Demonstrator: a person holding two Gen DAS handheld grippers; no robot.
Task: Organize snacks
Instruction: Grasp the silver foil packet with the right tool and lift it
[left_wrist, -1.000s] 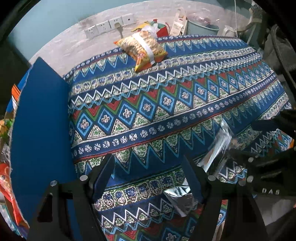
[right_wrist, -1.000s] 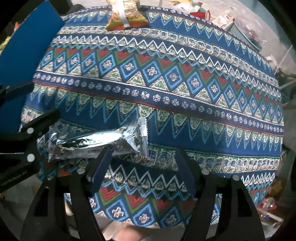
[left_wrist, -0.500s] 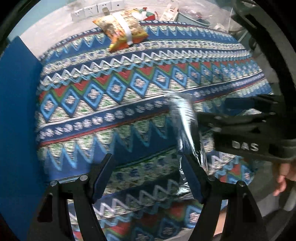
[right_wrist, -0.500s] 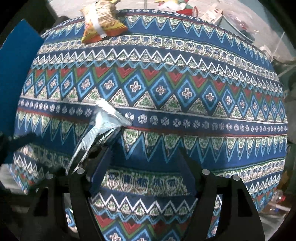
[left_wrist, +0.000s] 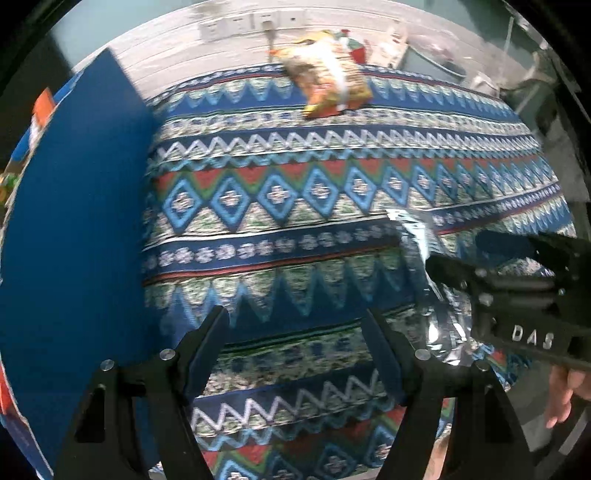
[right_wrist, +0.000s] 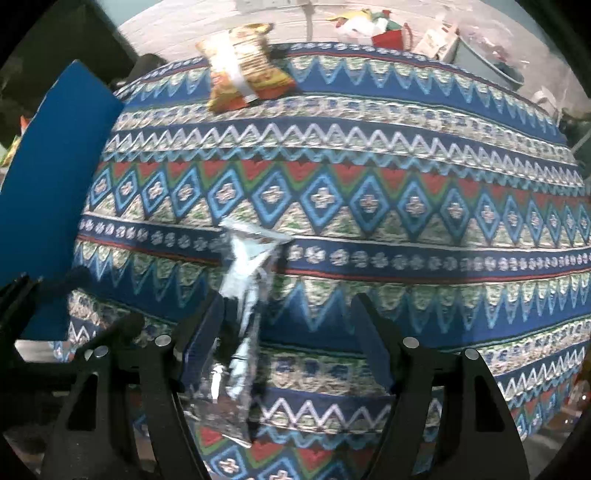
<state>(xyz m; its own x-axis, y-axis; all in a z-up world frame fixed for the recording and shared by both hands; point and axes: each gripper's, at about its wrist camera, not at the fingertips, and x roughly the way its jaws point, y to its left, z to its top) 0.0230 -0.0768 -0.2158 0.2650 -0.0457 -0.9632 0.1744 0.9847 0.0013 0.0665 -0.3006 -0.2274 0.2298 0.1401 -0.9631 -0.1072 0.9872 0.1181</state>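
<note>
— Patterned cloth covered the tabletop. Where was the silver snack bag?

— Near the front edge, beside the right gripper, whose fingers stood apart. An orange chip bag lay at the far edge.

— And the left gripper?

— Spread wide, holding nothing, beside a blue panel at the left edge.
</note>
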